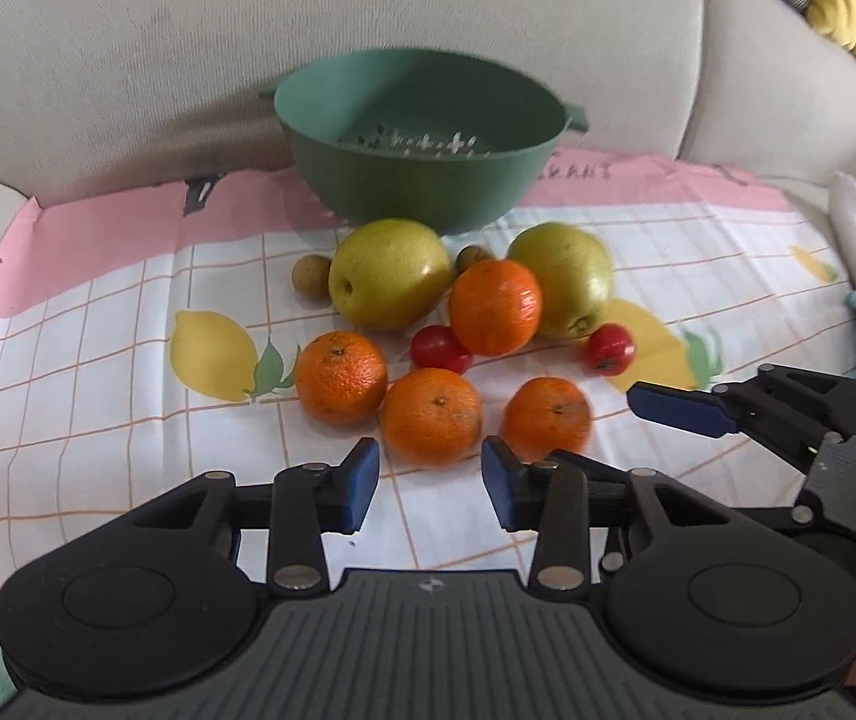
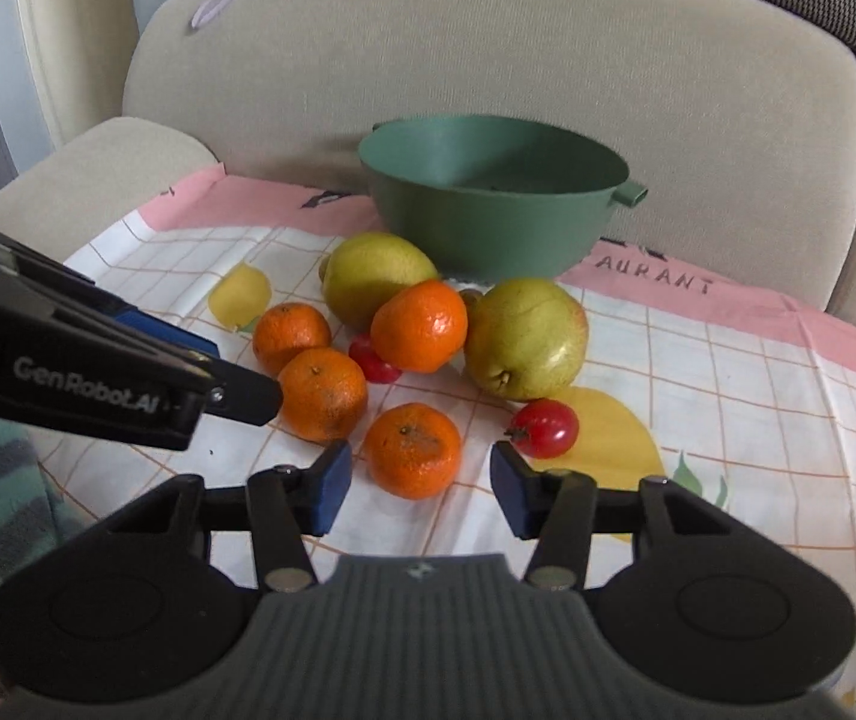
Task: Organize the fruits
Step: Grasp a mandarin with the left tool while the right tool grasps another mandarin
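progress: looks like the start; every fruit in view lies loose on the cloth (image 1: 98, 420), none sorted or binned yet
done: nothing, judging by the layout
left to do: all of it – four oranges, two pears, two red fruits, two small brown fruits to be grouped or put in the colander; that is a guess from the task line
colander (image 1: 422, 138): green, handled, upright, well beyond both grippers at the far edge of the cloth, against the sofa back (image 1: 308, 30)
colander contents: no fruit seen; only the pale drain holes in the bottom show from the left wrist view; the right wrist view cannot see the bottom
left gripper (image 1: 431, 483): jaws parted, gripping nothing; blue pads stand apart with bare cloth between
near orange (image 1: 431, 417): just ahead of the left gripper, roughly centred on the gap, not touched
right gripper (image 2: 420, 489): jaws parted, empty; seen in the left view off to the right side
right-side orange (image 2: 413, 450): just ahead of the right gripper's gap, free of the pads
other oranges: one (image 1: 341, 376) ahead-left of the left gripper, one (image 1: 495, 307) further ahead, leaning on a pear
pears: left pear (image 1: 389, 282) and right pear (image 1: 563, 279), ahead of both grippers, just short of the colander
red fruits: one (image 1: 440, 349) among the oranges, one (image 2: 545, 427) just ahead-right of the right gripper
small brown fruits: one (image 1: 311, 278) beside the left pear, one (image 1: 473, 257) half hidden between the pears
next step, judged: each gripper to close on the orange in front of it
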Demonstrator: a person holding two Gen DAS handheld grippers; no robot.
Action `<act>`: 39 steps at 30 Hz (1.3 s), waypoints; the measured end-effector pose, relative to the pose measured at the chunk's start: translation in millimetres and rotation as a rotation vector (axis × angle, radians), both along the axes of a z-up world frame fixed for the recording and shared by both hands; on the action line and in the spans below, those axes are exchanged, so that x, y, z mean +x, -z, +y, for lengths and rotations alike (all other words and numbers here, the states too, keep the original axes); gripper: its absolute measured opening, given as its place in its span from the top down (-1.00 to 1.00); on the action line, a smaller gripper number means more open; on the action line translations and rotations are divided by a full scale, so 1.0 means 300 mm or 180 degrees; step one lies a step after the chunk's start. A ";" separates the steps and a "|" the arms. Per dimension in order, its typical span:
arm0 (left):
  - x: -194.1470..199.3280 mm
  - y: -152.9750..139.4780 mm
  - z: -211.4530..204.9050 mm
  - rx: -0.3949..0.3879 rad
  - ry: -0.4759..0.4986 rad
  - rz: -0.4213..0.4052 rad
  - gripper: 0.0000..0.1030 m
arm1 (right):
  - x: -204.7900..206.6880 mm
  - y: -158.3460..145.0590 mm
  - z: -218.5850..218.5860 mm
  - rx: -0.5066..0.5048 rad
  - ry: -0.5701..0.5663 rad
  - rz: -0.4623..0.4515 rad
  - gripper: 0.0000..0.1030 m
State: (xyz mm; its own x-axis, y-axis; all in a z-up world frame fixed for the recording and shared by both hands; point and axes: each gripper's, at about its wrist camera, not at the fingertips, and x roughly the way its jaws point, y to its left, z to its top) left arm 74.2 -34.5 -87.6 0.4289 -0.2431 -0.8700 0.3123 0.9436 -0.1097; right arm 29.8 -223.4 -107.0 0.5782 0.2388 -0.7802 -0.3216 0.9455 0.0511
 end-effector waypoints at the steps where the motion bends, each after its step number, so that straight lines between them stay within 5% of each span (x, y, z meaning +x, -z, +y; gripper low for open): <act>1: 0.011 0.014 -0.003 0.0019 0.0000 0.0016 0.10 | 0.010 0.013 0.002 -0.0003 -0.0006 0.0030 0.04; 12: 0.079 0.088 -0.013 -0.0140 0.0012 0.0145 -0.13 | 0.068 0.073 0.017 0.0027 -0.0071 0.0149 0.04; 29: 0.084 0.109 -0.005 -0.0234 0.0004 0.0165 0.01 | 0.076 0.094 0.045 -0.0055 -0.0115 0.0174 0.19; 39: 0.033 0.021 0.016 -0.0248 -0.0054 0.0000 0.01 | 0.051 0.035 0.043 -0.0112 -0.0094 0.0095 0.20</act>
